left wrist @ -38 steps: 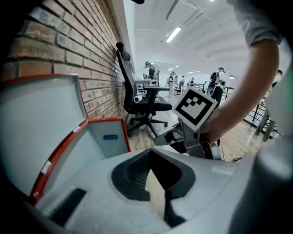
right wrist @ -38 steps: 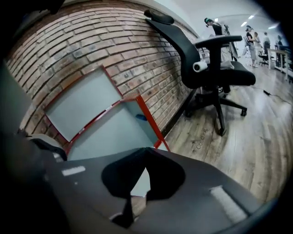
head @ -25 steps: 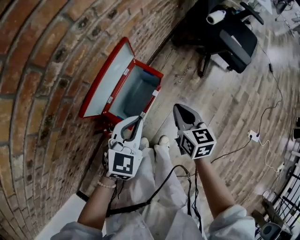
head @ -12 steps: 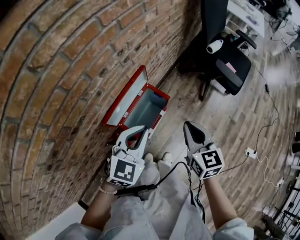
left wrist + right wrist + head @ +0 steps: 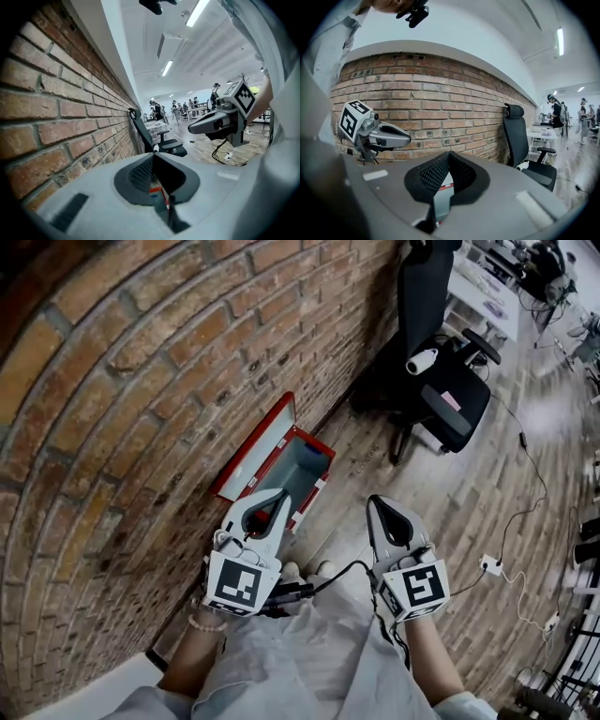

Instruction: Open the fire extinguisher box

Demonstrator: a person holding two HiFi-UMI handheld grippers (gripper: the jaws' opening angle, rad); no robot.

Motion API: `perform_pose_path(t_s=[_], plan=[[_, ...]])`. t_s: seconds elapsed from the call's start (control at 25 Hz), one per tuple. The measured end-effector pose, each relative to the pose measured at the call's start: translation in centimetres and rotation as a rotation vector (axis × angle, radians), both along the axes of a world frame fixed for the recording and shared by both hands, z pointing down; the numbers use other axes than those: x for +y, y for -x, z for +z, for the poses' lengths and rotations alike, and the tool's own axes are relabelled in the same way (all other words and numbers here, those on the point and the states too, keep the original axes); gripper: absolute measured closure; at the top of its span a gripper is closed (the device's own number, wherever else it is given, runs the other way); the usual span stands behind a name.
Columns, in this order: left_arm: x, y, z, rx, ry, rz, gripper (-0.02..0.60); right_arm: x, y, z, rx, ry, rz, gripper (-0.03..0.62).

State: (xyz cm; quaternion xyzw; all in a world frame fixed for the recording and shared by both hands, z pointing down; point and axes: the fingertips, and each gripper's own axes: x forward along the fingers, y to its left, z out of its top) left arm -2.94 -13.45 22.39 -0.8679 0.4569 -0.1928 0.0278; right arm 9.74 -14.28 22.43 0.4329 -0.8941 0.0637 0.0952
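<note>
**At the wall's foot: one red box, lying open**

Down at the foot of the brick wall (image 5: 141, 409), one box (image 5: 298, 470) is lying on the wood floor (image 5: 450, 512). Its lid is leaning back against the bricks. The shell is showing red, the inside pale grey, with white latches along the rim.

Two grippers are hovering above it, side by side and apart. The left gripper (image 5: 280, 494) is overlapping the box's near end in the head view, while the right gripper (image 5: 379, 503) is hanging over bare floor. Both are keeping their jaws pressed together, tips touching, with nothing between them.

One black chair (image 5: 441, 399) is standing beyond the box. One white plug block (image 5: 489, 565) is lying on the floor to the right, with cables trailing from it.
</note>
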Motion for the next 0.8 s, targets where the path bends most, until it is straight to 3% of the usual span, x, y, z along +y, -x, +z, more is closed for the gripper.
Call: perform_pose_path(t_s=[0.28,0.8], plan=[[0.4,0.3,-1.9,0.018,-0.047,-0.011,0.581,0.8,-0.1,-3.1,-0.043,-0.048,0.013,0.588],[0.7,0.8,-3.1,0.01,-0.074,-0.01,0.581,2.0,0.3,-3.1,-0.005,-0.05,0.005,0.588]])
